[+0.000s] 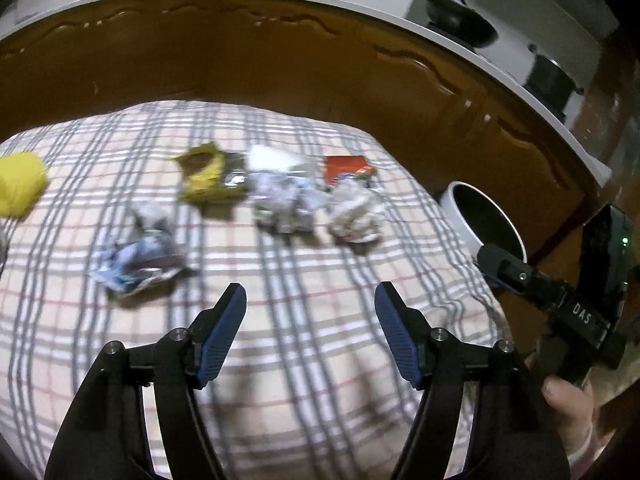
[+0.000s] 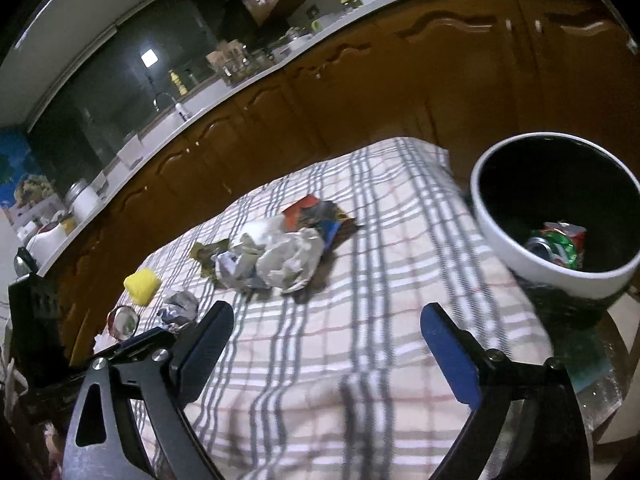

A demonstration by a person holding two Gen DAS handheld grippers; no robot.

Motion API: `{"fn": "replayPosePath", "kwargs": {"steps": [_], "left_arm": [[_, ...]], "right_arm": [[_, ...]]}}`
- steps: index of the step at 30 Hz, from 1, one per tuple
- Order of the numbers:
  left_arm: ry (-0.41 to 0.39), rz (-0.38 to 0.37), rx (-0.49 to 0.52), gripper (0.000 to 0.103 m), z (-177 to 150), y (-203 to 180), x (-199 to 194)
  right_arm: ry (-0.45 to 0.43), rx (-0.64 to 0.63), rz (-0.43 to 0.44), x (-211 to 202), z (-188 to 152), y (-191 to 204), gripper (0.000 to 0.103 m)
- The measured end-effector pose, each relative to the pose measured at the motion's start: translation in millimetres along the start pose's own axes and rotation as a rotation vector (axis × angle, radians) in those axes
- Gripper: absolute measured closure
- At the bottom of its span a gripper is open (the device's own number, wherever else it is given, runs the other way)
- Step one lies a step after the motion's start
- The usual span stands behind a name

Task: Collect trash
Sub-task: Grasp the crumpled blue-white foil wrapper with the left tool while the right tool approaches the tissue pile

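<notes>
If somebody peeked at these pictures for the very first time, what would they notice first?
Probably the heap of crumpled paper and wrappers in the middle of the checked tablecloth. Next, the white bin with a dark inside past the cloth's right edge, with a crushed red and green can at its bottom. The bright yellow lump far left also stands out.

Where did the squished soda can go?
The crushed can lies inside the white bin at the right of the right wrist view, just past the checked cloth's right edge.
</notes>
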State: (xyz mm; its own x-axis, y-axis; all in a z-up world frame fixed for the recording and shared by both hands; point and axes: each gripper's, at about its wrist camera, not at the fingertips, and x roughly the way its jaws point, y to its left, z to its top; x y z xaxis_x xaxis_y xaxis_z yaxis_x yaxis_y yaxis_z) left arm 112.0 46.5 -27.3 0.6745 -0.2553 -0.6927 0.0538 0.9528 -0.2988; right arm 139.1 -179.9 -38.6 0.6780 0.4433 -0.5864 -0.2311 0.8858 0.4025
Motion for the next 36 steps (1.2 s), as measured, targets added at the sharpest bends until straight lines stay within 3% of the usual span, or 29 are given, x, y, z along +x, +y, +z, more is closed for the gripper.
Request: {"fn": "replayPosePath", "kwargs": {"steps": [13,22,25,26,27,28,30,32,35,36], "left_arm": [[-0.068,0.11,-0.085,0.03,10,61,-20],[-0.032,0.165,-0.082,0.023,22,88,6],[-0.012,0.175,-0.072,0.023,23,92,20],[0.002,0.178,-0.063,0.023,23,92,26],[0.011,0.178,-0.056,0.027,22,92,29],[0.021,0.179,-0.044,0.038,21,91,33],[0.05,0.175,-0.019,0.059,18,87,40],[0.049,0.167,-0.001,0.065,16,83,41],[0.035,0.17,0.024,0.075,14,76,36],[0.032,0.157,0.019,0.087,15,75,33]], "right_arm": [[0.048,-0.042,0.015,41,8,28,0.007],[0.09,-0.071,-0.012,82,26,35,0.009],[0.12,-0.085,-0.031,97,27,36,0.024],[0.135,-0.088,-0.038,103,27,35,0.034],[0.145,-0.089,-0.04,106,26,35,0.047],[0.155,-0.089,-0.033,109,25,34,0.054],[0.159,-0.094,-0.032,111,22,34,0.077],[0.151,-0.096,-0.022,107,20,34,0.086],[0.135,-0.099,-0.01,98,18,35,0.09],[0.128,-0.1,-0.005,94,17,35,0.09]]}}
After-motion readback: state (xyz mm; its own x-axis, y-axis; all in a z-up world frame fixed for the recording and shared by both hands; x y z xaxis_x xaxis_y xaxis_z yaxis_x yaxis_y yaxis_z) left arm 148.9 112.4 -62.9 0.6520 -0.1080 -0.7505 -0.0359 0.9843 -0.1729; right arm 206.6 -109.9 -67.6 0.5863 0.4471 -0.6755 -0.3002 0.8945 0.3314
